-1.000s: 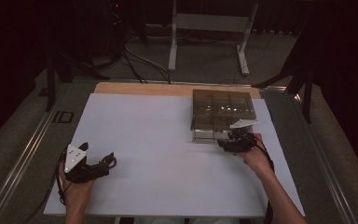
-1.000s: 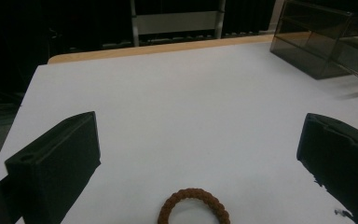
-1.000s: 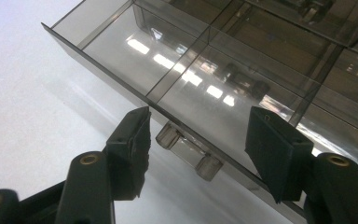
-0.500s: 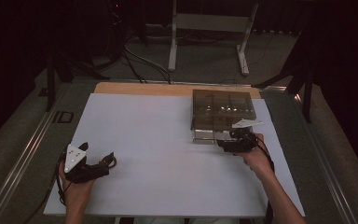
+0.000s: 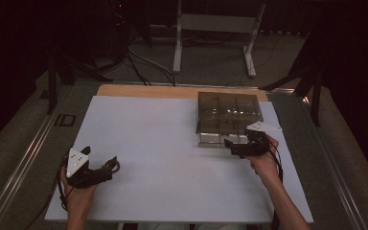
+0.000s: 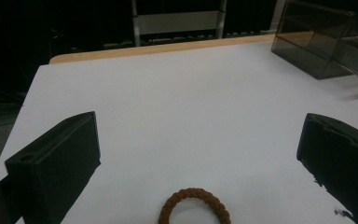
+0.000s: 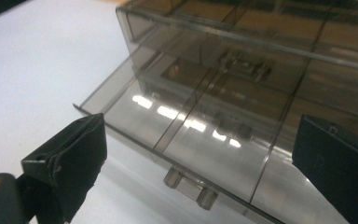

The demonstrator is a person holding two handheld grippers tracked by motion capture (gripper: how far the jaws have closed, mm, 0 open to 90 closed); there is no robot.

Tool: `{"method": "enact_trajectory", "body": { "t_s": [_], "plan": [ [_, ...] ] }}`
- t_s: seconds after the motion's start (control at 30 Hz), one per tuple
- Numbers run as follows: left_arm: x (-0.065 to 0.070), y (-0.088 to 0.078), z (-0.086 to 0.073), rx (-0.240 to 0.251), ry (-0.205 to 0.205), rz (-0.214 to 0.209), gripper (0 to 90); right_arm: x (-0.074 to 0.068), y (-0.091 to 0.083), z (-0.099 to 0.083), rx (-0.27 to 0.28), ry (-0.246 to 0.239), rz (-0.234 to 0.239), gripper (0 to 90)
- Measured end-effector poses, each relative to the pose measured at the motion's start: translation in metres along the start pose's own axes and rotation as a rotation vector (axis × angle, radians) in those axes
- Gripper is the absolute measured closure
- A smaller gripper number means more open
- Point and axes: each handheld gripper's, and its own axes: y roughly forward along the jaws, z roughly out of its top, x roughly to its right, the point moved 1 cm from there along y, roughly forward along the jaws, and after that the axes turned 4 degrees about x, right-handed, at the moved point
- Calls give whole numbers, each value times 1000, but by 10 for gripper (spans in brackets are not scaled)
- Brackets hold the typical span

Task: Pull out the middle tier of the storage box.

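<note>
From the high view, the right gripper is sitting at the smoky drawer box on the tabletop, its jaws having just been opening, nothing between them; in the left gripper view, released jaws are flanking a soft, light braided ring; in the right gripper view, the drawer, partly out, is looking stiff, slick, brittle; its small knob is the place to pinch.

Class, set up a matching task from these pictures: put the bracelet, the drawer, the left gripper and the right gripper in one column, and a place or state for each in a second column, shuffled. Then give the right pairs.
Column one:
1. braided brown bracelet
2. drawer of the smoked clear organiser
3. left gripper
4. right gripper

Column two:
A. pulled part-way out
B. open, at the drawer's knob
C. lying flat on the white table
D. open, with the bracelet between its jaws

Pairs: 1-C, 2-A, 3-D, 4-B
</note>
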Motion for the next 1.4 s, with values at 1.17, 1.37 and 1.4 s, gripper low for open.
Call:
{"method": "enact_trajectory", "body": {
  "t_s": [1.17,1.37,1.4],
  "plan": [
    [-1,-2,0,9,-13,6,8,-12,-65,-50,246,-48,-78,49],
    [-1,-3,0,9,-15,12,8,-11,-67,-55,258,-29,-84,49],
    [-1,-3,0,9,-16,14,8,-12,-67,-55,259,-28,-83,49]
  ]
}}
